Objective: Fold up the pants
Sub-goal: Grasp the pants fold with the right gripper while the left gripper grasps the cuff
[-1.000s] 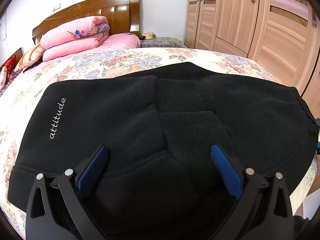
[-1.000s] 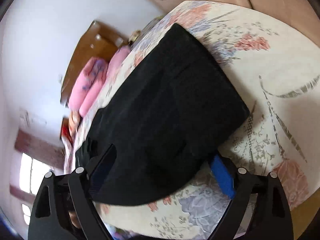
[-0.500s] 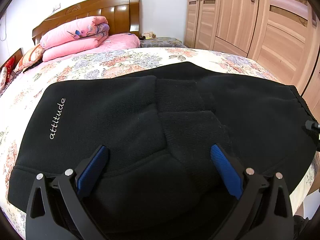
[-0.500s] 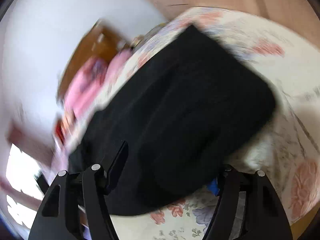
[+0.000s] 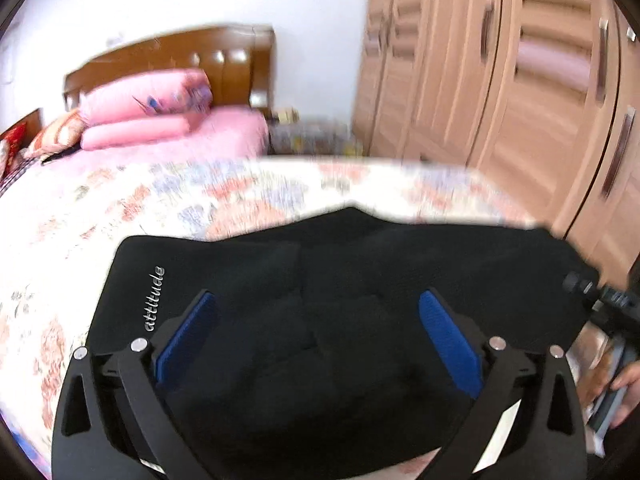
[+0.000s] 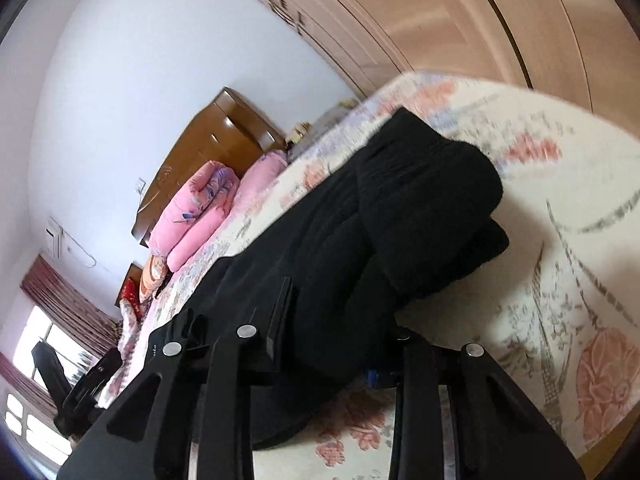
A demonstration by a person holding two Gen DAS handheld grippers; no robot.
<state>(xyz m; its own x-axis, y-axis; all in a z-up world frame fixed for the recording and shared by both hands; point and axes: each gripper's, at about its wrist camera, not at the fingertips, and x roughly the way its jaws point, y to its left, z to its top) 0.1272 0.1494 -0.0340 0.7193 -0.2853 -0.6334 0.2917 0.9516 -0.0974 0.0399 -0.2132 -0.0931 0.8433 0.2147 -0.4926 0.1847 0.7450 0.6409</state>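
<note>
**Lifting back on the left, biting in on the right**

Since half a second ago, my left gripper [image 5: 316, 336] has pulled up and away: the black pants [image 5: 340, 288] sit lower and smaller in its view, more of the floral bedspread [image 5: 132, 216] and the wardrobe [image 5: 500, 80] shows, and the background is smeared with motion. Its blue pads [image 5: 188, 336] stand wide apart over the cloth with nothing between them, so I judge that hand to be out of the work for now, hovering clear so it does not drag the layers already laid.

My right gripper [image 6: 332, 344] has pushed in at the right end of the pants [image 6: 360, 240], near the corner of the bed. One finger lies over the top of the black fabric and the other is tucked underneath, with only a sliver of blue pad showing below. The jaws look drawn in around the edge of the bundle; I take it as a grip on the cloth, though the contact itself is hidden by the fabric.

The pants lie across the foot of the bed, already doubled, the "attitude" lettering [image 5: 154, 298] on the left part. At the right end a thick fold humps up. Holding that end from the side would let me carry it across toward the lettering for another fold, as I read it.
</note>
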